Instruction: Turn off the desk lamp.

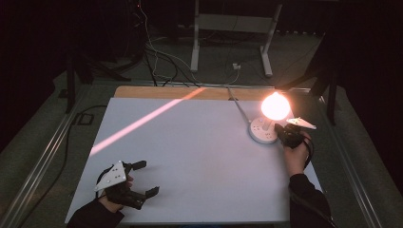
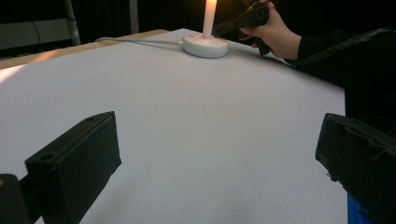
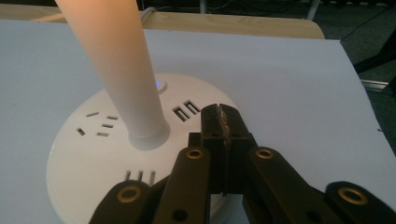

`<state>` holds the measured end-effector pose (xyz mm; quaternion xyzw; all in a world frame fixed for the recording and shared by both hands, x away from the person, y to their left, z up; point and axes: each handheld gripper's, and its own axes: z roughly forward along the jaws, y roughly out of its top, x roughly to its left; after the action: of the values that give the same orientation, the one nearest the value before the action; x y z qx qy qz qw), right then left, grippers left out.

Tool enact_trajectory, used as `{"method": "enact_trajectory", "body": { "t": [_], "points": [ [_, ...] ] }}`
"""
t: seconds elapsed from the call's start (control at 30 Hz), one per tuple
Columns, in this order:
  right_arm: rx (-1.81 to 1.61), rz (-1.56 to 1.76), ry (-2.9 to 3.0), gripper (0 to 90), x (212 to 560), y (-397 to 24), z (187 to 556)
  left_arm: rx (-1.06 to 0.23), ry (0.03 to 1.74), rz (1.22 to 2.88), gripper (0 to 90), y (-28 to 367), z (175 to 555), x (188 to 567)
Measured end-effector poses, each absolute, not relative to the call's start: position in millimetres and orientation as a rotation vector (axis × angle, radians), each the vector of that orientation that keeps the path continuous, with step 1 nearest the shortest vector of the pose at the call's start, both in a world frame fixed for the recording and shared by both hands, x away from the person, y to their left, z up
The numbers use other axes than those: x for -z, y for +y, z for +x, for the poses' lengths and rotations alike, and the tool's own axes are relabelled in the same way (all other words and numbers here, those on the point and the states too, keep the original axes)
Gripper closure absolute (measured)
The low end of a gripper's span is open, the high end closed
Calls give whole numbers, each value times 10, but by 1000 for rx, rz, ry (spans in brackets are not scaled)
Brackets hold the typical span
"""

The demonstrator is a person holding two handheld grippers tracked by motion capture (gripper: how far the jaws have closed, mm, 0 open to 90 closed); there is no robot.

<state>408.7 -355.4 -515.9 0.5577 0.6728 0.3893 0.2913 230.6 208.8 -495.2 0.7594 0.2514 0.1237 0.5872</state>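
A white table lamp stands at the far right of the table, its bulb (image 1: 275, 106) glowing orange above a round white base (image 1: 263, 131). That base (image 3: 88, 154) has socket slots and a small blue light beside the stem (image 3: 116, 60). My right gripper (image 3: 223, 116) is shut with nothing between its pads. Its tips hang just over the base's near-right part, next to the stem. From above, the right gripper (image 1: 278, 128) meets the base's right edge. My left gripper (image 1: 147, 178) rests open at the near left, and between its jaws is bare tabletop (image 2: 219, 158).
A white board (image 1: 190, 152) covers the table, with a wooden strip (image 1: 157, 91) along its far edge. The lamp's cable (image 1: 239, 108) runs from the base to the far edge. A pink light streak (image 1: 142, 121) crosses the board. A metal desk frame (image 1: 228, 28) and cables stand beyond.
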Motion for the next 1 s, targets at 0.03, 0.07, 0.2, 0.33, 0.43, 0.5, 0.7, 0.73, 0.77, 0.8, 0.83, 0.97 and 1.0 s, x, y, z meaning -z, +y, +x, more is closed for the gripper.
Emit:
{"method": "enact_trajectory", "body": {
  "t": [0.03,0.07,0.2,0.33,0.43,0.5,0.7,0.73,0.77,0.8,0.83,0.97,1.0],
  "points": [
    [-1038,1487,1794,900,5159,-3554,4087,-289,585,1770,6,2087,2307,4952],
    [-1029,1480,1794,900,5159,-3546,4085,-289,585,1771,6,2086,2307,4952],
    [-1012,1466,1780,900,5131,-3539,4072,-289,584,1771,6,2087,2304,4951],
    [-1069,1463,1727,900,5009,-3585,4037,-288,588,1769,6,2094,2311,4953],
    [-1084,1459,1709,900,4954,-3612,4016,-289,586,1771,5,2089,2309,4953],
    [-1094,1465,1703,899,4944,-3626,4005,-290,585,1771,6,2087,2305,4952],
    [-1088,1462,1706,899,4944,-3627,4006,-290,587,1771,6,2087,2309,4954],
    [-1089,1459,1702,899,4940,-3626,4005,-290,586,1771,6,2087,2310,4954],
    [-1089,1459,1703,899,4937,-3626,4005,-290,587,1772,6,2087,2309,4953],
    [-1090,1461,1702,899,4934,-3625,4004,-290,586,1772,6,2089,2308,4952],
    [-1094,1459,1701,899,4936,-3621,3999,-290,587,1770,6,2089,2306,4952],
    [-1094,1462,1708,897,4950,-3609,4004,-291,587,1770,6,2089,2305,4952],
    [-1093,1459,1709,896,4954,-3605,4006,-292,586,1774,6,2088,2306,4952]
  ]
}}
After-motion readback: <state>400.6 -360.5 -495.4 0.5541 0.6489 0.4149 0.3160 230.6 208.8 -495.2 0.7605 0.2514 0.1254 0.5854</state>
